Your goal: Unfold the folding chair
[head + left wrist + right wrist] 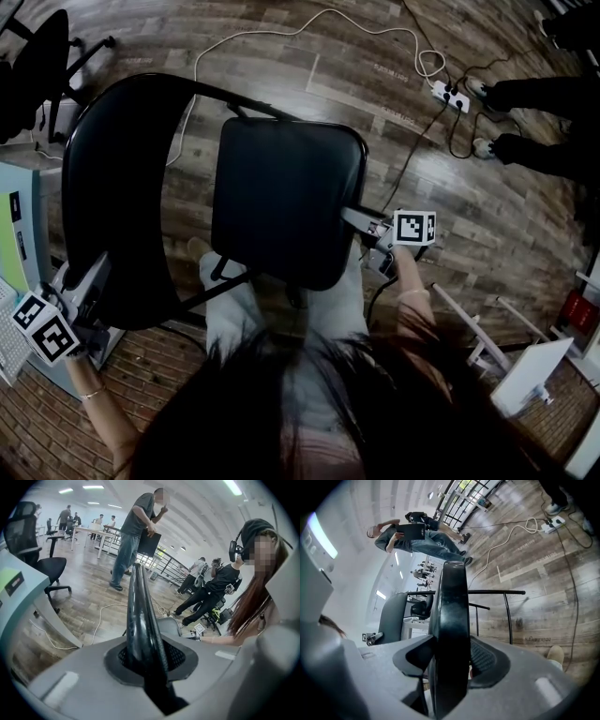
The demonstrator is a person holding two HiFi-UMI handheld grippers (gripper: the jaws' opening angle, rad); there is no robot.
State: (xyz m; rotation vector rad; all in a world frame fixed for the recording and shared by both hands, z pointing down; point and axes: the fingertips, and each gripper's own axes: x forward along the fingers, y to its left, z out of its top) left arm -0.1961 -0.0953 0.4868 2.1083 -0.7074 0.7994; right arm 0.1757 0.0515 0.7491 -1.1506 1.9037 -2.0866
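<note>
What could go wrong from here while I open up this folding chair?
The right claw pinches only the edge of the seat, so it could slip free. The left claw likewise grips just the rim of the backrest. A shoe sits below the chair, perhaps where a leg lands.

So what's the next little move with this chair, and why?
Probably push the seat down with the right gripper while the left gripper steadies the backrest: each one's jaws are clamped on that edge, and the two don't look fully spread yet.
</note>
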